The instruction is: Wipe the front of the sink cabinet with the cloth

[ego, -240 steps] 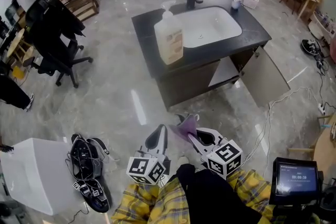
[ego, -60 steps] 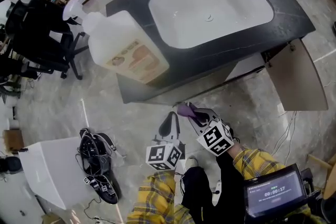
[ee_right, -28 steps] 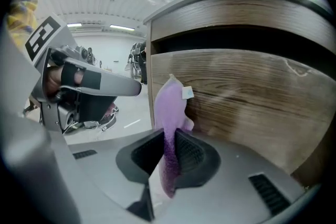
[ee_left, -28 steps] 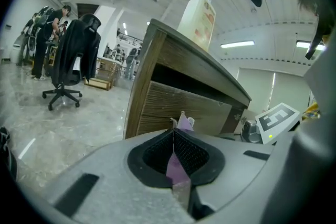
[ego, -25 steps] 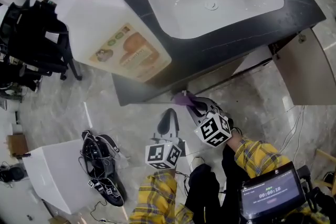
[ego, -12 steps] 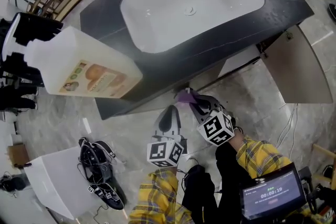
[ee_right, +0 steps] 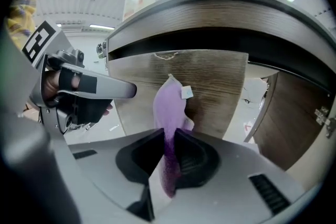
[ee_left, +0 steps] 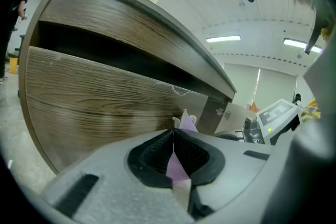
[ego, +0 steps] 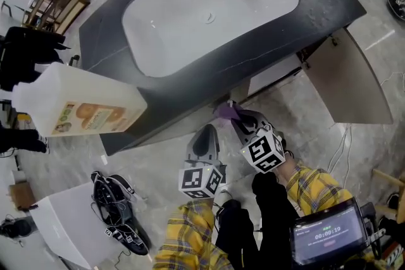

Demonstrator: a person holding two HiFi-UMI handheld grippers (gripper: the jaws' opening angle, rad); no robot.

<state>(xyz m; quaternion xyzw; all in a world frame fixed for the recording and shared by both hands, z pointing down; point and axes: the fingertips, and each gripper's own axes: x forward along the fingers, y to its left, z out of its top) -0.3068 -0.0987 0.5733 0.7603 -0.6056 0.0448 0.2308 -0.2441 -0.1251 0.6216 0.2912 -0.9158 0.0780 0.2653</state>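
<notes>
Right tongs (ego: 235, 118): clamped on the purple cloth (ee_right: 170, 113). Cloth stands up just before the cabinet front (ee_right: 210, 78); I cannot tell if it touches.
Left tongs (ego: 205, 135): closed together, carrying nothing, slightly farther from the cabinet front.
Long axis: panel runs sideways, so I judge sideways strokes fit.
Edges: surface (ego: 329, 3) overhangs the cabinet front; open door (ego: 354, 82) on its right.
</notes>
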